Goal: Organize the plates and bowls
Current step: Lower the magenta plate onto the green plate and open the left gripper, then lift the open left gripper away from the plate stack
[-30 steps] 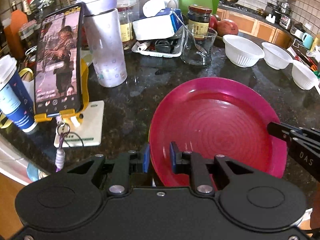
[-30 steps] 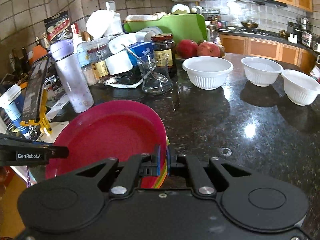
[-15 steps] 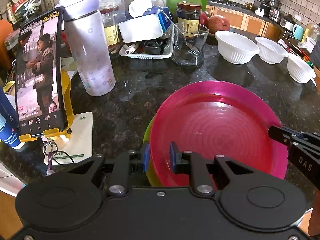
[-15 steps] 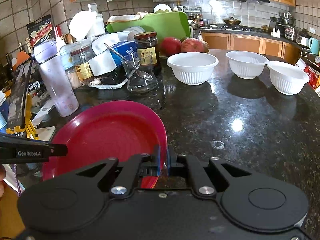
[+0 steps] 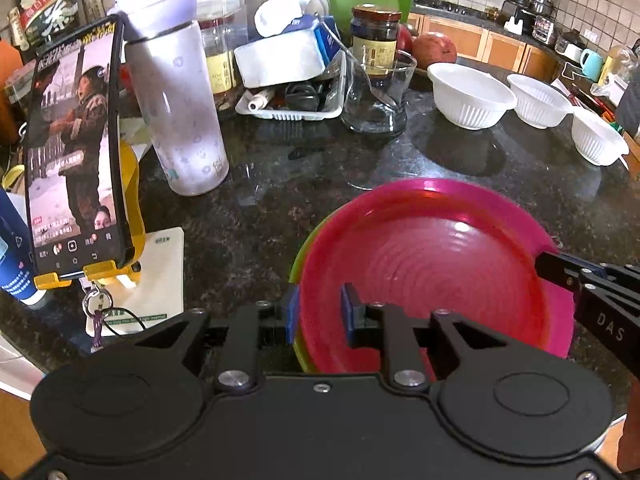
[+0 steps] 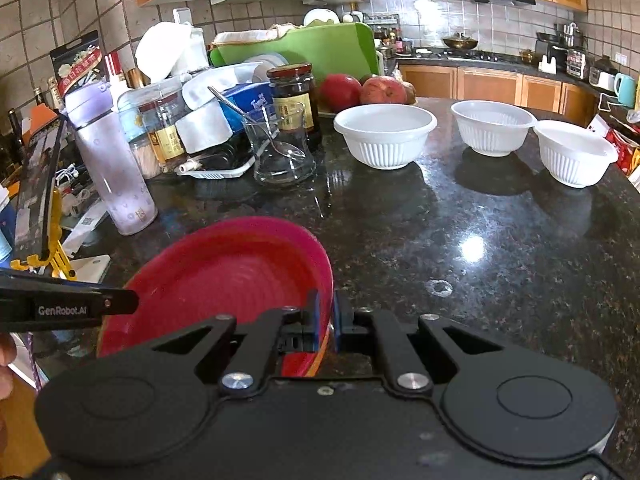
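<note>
Gripping now: both grippers meet the same stack of plates from opposite edges, near the front of the dark stone counter [image 6: 500, 240].
Left gripper [image 5: 318, 312]: its blue pads straddle the near-left rim of the stack and the jaws are opening; a narrow gap shows by the inner pad, so the rim sits between them without being squeezed.
Right gripper [image 6: 326, 318]: pressed together on the right rim of the plates, pinching it tight between the pads.
Plates: a pink plate [image 5: 432, 264] lies on top, with a green plate [image 5: 298, 264] showing as a thin crescent under its left edge; orange and yellow rims peek out below in the right wrist view.
Phone [image 5: 76, 168]: upright in a yellow stand, left of the plates, screen lit.
Water bottle [image 5: 180, 92]: pale lilac, standing behind the phone and well apart from the stack.
Glass [image 5: 376, 92]: clear, with a spoon leaning in it, farther back near the middle.
Jar [image 5: 376, 40]: dark, with a lid, just behind the glass.
Bowls: three white ribbed ones in a row across the far right of the counter, the left bowl [image 6: 386, 134], the middle bowl [image 6: 494, 126] and the right bowl [image 6: 574, 152], each apart from its neighbour.
Cutting board [image 6: 320, 54]: green, propped up at the back.
</note>
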`<action>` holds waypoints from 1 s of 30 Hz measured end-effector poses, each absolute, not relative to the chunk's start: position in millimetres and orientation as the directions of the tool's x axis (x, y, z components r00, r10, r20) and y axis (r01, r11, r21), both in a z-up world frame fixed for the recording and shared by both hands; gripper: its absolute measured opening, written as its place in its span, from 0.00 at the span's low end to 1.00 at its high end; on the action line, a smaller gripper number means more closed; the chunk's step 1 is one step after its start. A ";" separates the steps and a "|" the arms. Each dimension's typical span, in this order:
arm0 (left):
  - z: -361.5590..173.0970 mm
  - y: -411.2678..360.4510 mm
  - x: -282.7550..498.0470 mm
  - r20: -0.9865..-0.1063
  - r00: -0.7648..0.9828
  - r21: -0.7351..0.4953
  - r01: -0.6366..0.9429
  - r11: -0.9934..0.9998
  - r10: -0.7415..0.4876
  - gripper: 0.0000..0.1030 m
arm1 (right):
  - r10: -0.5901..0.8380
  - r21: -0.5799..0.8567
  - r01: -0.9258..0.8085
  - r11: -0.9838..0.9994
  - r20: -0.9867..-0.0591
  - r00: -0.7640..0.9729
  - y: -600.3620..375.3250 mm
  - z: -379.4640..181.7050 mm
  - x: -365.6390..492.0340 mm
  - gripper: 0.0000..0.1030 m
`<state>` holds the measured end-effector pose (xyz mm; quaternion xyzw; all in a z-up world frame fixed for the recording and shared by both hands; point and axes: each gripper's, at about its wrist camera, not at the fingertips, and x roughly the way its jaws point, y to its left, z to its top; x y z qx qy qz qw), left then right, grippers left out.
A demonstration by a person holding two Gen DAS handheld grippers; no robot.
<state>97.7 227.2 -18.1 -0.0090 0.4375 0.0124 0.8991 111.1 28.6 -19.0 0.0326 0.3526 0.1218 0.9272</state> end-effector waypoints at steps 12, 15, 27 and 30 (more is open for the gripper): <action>-16.1 228.3 94.4 -0.780 0.626 -0.015 -0.018 1.000 -0.001 0.35 | 0.242 0.130 -0.208 0.970 -0.640 0.730 32.8 -17.2 106.8 0.12; -15.9 228.0 94.7 -0.781 0.625 -0.017 -0.023 1.000 0.001 0.35 | 0.249 0.135 -0.213 0.968 -0.641 0.726 33.0 -17.0 106.9 0.20; -9.9 219.6 89.5 -0.738 0.672 0.025 -0.062 0.998 0.060 0.70 | 0.247 0.133 -0.211 0.968 -0.631 0.736 35.1 -15.9 106.6 0.47; -7.0 217.9 86.6 -0.707 0.699 0.066 -0.085 0.994 0.107 0.71 | 0.244 0.137 -0.203 0.969 -0.630 0.738 34.2 -15.9 107.3 0.47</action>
